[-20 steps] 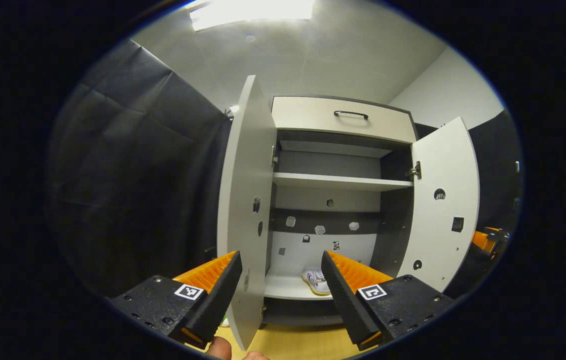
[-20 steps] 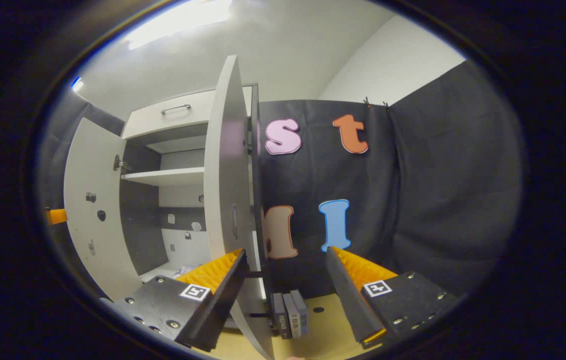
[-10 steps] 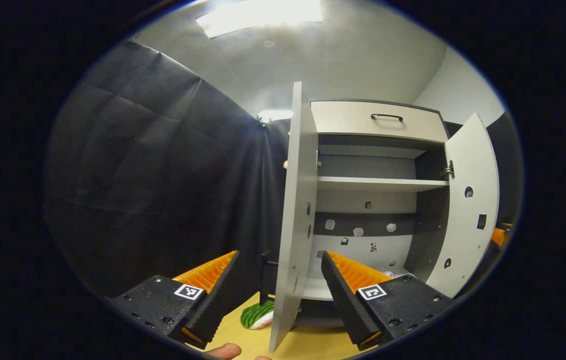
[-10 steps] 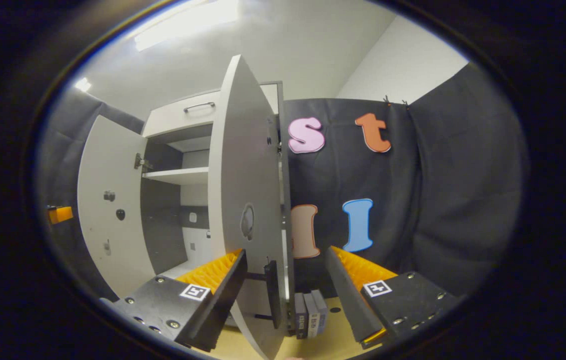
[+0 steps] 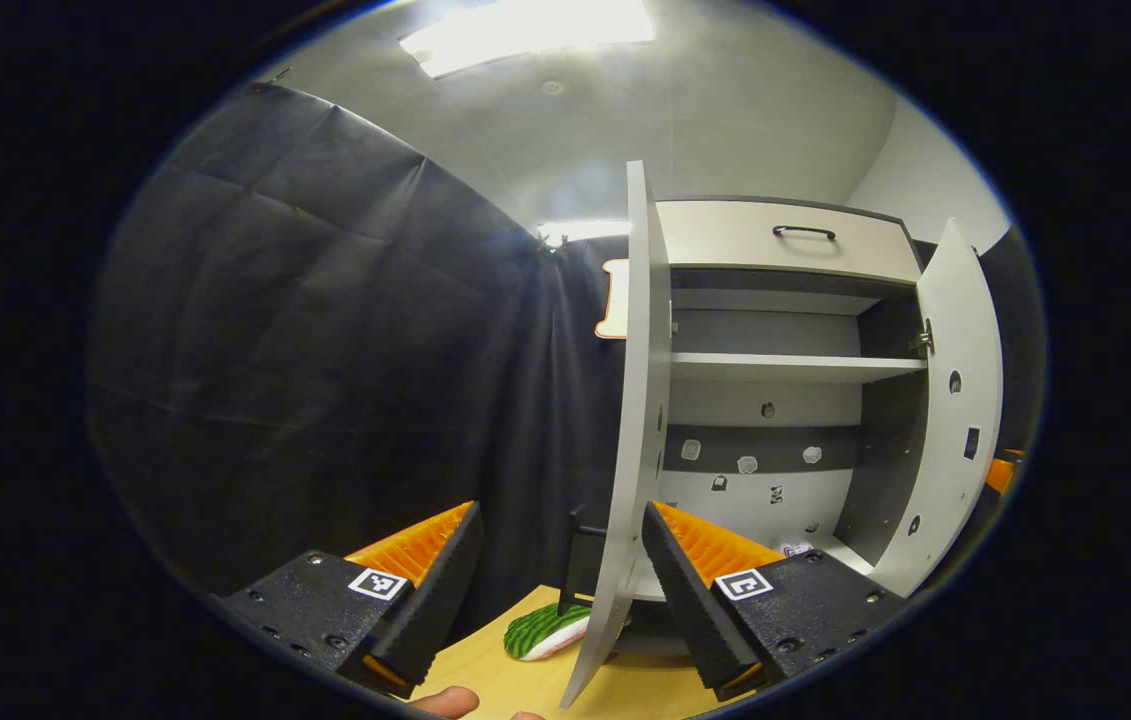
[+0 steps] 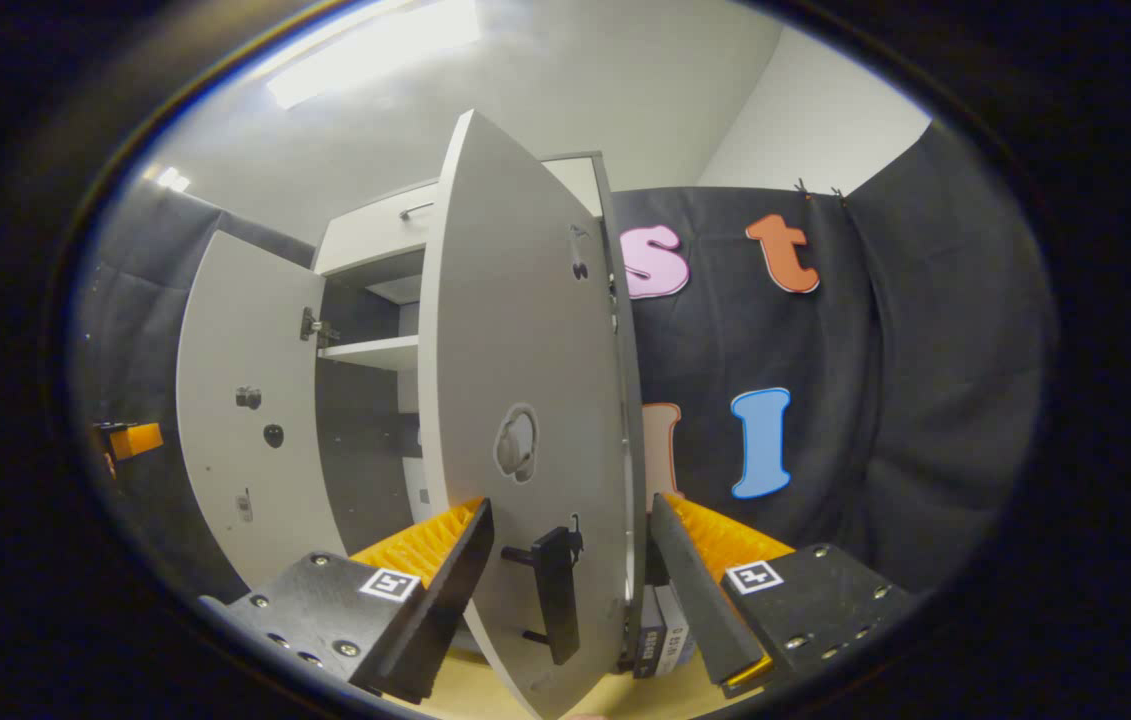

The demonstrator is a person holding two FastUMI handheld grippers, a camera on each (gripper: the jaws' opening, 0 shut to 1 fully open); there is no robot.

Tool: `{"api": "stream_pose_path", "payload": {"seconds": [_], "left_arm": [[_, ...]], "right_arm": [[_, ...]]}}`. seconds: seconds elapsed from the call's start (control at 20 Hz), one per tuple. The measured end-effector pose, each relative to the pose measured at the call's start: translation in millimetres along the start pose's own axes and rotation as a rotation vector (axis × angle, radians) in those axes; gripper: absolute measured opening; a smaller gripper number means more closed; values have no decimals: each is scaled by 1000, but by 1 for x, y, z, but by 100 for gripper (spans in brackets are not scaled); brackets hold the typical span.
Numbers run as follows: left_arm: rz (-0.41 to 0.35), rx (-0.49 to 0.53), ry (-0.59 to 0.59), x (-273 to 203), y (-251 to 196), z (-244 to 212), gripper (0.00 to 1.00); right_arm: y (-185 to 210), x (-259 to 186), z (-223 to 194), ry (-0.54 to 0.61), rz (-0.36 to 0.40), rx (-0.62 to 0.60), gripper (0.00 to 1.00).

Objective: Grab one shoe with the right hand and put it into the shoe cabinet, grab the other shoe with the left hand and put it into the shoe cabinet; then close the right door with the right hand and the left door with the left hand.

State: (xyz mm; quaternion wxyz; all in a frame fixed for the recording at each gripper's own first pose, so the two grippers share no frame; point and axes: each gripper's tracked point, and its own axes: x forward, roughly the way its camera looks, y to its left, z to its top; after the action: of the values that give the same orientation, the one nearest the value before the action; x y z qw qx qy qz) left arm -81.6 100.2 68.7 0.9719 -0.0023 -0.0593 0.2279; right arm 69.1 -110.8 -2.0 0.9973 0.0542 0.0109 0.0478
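Observation:
The shoe cabinet (image 5: 785, 300) stands with both doors ajar. In the left gripper view, the left door (image 5: 633, 430) is seen edge-on between my left gripper's (image 5: 560, 515) open fingers. A sliver of a white shoe (image 5: 797, 548) peeks out on the bottom shelf behind one finger. In the right gripper view, the right door (image 6: 525, 380) shows its outer face, its black handle (image 6: 557, 590) between my right gripper's (image 6: 573, 505) open fingers. Neither gripper holds anything.
A green striped object (image 5: 545, 630) lies on the wooden floor left of the cabinet. Several slim boxes (image 6: 660, 640) stand on the floor behind the right door. A drawer with a dark handle (image 5: 805, 232) tops the cabinet. Black cloth walls flank it.
The right door has swung inward, turning from edge-on to show its outer face and handle. The left gripper view has shifted left, so the left door now sits farther right in it.

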Motion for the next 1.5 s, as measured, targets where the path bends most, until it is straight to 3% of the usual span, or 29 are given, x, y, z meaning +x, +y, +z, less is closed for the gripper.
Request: {"api": "stream_pose_path", "payload": {"seconds": [0.1,0.15,0.2,0.35,0.4,0.5,0.55,0.7,0.75,0.85,1.5], "left_arm": [[6,1,9,2,4,-3,93],[8,0,14,3,6,-5,96],[11,0,18,3,8,-7,93],[20,5,26,6,12,-10,96],[24,7,25,6,15,-9,96],[28,7,25,9,19,-10,96],[28,6,26,10,20,-10,96],[27,6,34,13,22,-14,96],[26,8,38,14,23,-16,96],[24,10,41,15,23,-17,93],[33,3,98,34,22,-41,96]], "right_arm": [[11,5,-4,11,16,-9,90],[18,6,-4,10,25,-14,95],[19,8,-7,12,36,-17,91],[46,11,-7,10,81,-6,91],[49,11,-6,6,98,-3,96],[56,11,-1,-7,110,-11,92],[58,12,1,-14,110,-19,96],[63,11,5,-28,115,-37,92],[64,10,6,-31,115,-39,96],[63,8,8,-37,113,-40,96],[67,-2,13,-51,121,-59,96]]}}
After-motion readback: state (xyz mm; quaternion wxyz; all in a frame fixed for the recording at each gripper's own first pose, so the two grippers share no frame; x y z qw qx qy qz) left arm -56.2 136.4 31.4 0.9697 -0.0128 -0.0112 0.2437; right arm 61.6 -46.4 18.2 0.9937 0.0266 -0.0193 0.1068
